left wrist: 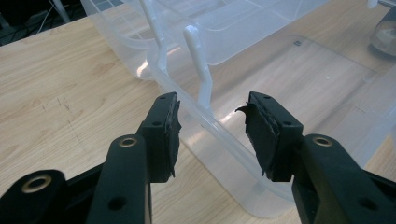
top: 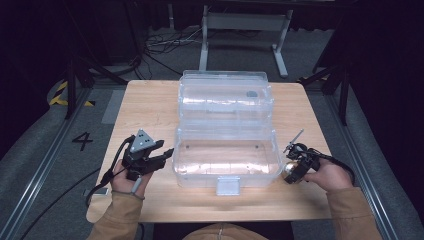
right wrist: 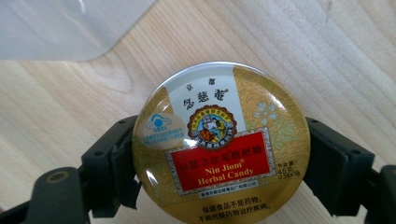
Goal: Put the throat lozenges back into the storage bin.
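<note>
At the near edge of the wooden table [top: 150,107], seen from above, our two forearms in tan sleeves come in from the bottom. Our left hand [top: 127,182], near and to the left, holds the left gripper [top: 167,153], whose tips point right toward the left end of a clear plastic box [top: 226,165]. In the left gripper view its two black jaws stand spread apart, with the box's curved near corner [left wrist: 224,140] rising between them; the pads do not press on it. Our right hand [top: 327,176], near and to the right, holds the right gripper [top: 290,172] just beside the right end of the box. In the right gripper view its jaws pinch a round gold candy tin [right wrist: 220,144] from both sides; the tin's lid faces the camera, with a red label reading Nin Jiom Herbal Candy, and the wood of the table lies behind it. We cannot tell whether the tin rests on the table or is lifted off it. In the high view the tin [top: 290,172] shows as a small round shape at the gripper's tip. The box lies open in the middle of the table, a grey latch [top: 227,185] on its near wall, and its lid [top: 226,95] is laid back on the far side. Beyond the table we see grey floor, cables and the legs of a metal stand [top: 245,30].
</note>
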`<state>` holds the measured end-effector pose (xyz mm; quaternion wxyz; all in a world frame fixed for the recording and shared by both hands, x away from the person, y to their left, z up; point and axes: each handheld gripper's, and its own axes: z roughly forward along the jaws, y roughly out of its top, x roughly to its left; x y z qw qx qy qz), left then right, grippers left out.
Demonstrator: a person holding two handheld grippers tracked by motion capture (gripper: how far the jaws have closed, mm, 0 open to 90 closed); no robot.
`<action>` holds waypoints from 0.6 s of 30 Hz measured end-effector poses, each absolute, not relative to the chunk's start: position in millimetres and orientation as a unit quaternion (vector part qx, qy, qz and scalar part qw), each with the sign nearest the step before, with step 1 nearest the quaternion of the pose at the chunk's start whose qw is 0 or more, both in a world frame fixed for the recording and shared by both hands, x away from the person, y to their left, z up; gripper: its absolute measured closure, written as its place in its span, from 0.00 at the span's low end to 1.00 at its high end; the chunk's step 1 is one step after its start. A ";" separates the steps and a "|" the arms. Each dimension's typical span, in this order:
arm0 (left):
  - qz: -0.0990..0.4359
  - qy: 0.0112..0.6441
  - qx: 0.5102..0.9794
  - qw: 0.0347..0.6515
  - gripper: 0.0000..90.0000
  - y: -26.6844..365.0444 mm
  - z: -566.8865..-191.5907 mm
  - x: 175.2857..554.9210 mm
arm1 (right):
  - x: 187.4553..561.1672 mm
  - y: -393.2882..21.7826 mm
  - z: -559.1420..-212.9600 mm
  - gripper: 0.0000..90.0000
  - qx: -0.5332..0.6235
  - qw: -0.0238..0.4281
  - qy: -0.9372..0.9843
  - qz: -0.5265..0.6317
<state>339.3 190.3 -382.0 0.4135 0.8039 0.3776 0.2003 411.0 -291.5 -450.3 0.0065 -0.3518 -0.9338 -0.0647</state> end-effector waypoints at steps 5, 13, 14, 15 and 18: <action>0.201 0.378 0.804 0.413 0.60 190.7 -382.0 338.4 | 410.6 -293.8 -440.1 0.23 -0.359 -0.004 -0.930 -0.080; 0.204 0.381 0.803 0.411 0.60 192.3 -382.5 336.4 | 409.7 -297.2 -422.5 0.23 -0.361 -0.016 -0.925 -0.112; 0.204 0.381 0.803 0.410 0.60 192.8 -382.7 335.8 | 409.5 -297.3 -420.4 0.23 -0.362 -0.018 -0.925 -0.116; 0.203 0.382 0.803 0.409 0.60 193.1 -382.7 335.4 | 409.5 -297.5 -417.8 0.23 -0.363 -0.022 -0.923 -0.122; 0.204 0.385 0.802 0.408 0.60 194.7 -383.0 333.6 | 409.9 -297.6 -411.1 0.23 -0.364 -0.026 -0.921 -0.134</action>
